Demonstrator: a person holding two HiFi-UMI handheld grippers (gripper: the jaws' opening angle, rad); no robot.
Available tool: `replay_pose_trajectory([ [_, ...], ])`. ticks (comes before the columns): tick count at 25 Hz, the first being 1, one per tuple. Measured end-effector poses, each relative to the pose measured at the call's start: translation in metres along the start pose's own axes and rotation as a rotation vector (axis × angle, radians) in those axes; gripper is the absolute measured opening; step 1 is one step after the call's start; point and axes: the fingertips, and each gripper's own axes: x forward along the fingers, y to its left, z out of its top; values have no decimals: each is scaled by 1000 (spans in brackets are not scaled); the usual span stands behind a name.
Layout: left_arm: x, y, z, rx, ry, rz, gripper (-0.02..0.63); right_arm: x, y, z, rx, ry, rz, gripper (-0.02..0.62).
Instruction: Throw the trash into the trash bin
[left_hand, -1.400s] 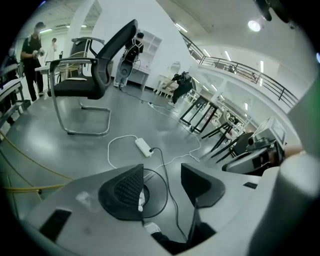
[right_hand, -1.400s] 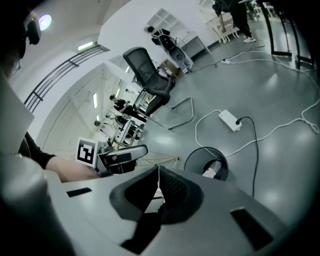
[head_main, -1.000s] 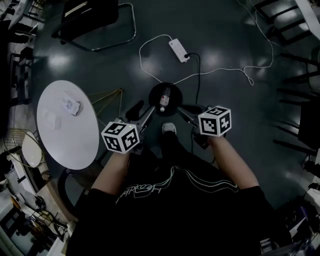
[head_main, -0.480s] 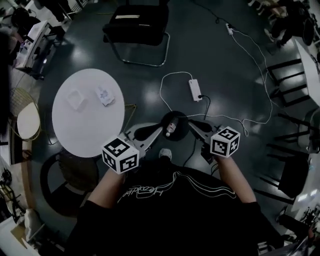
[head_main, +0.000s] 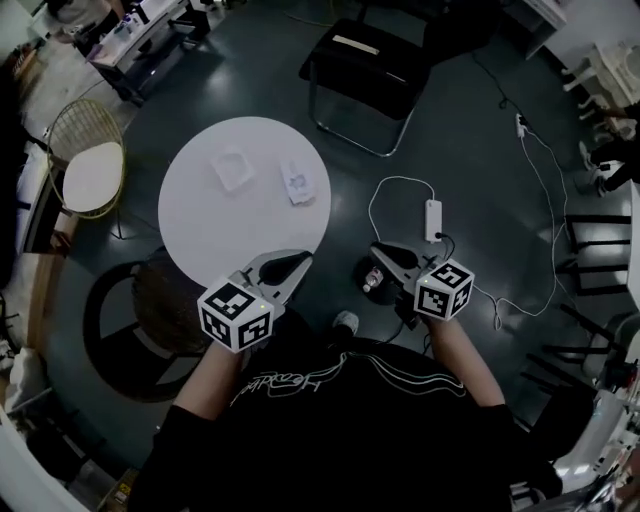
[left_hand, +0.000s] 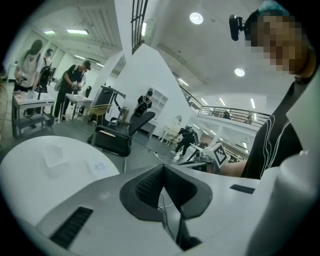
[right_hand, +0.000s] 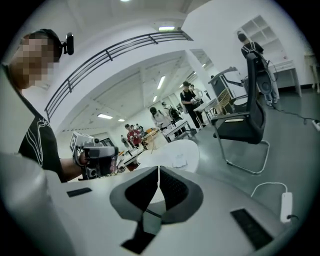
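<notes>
The black trash bin (head_main: 359, 268) stands on the floor with a bottle (head_main: 373, 281) in it, below and between the two grippers. My left gripper (head_main: 301, 262) is shut and empty; its jaws have just been closing with nothing between them. Its tip hangs over the near edge of the round white table (head_main: 200, 225). My right gripper (head_main: 379, 250) is shut and empty above the bin. A clear wrapper (head_main: 232, 168) and a small packet (head_main: 297, 183) lie on the table. The left gripper view has the shut pads (left_hand: 150, 185) before the table (left_hand: 30, 175). In the right gripper view the pads (right_hand: 172, 190) meet.
A black chair (head_main: 380, 70) stands beyond the table. A power strip (head_main: 433, 213) with a white cable lies on the floor to the right. A wire chair with a pale seat (head_main: 90, 172) is at the left, a dark stool (head_main: 140, 320) beside the person. Several people stand far off.
Both grippers have risen from the bin and swung left towards the table. The left jaws, open over the bin before, are now shut. The bottle stays in the bin.
</notes>
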Motion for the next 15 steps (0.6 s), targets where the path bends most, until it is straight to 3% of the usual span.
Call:
replay_pose_trajectory([
  [9,-111,112,11,-107,-72,176,6,140,70,32,-155,87,125,35],
  [15,-168,176,3,-159,-93,245,6,228,104,58,-188,74,167,35],
])
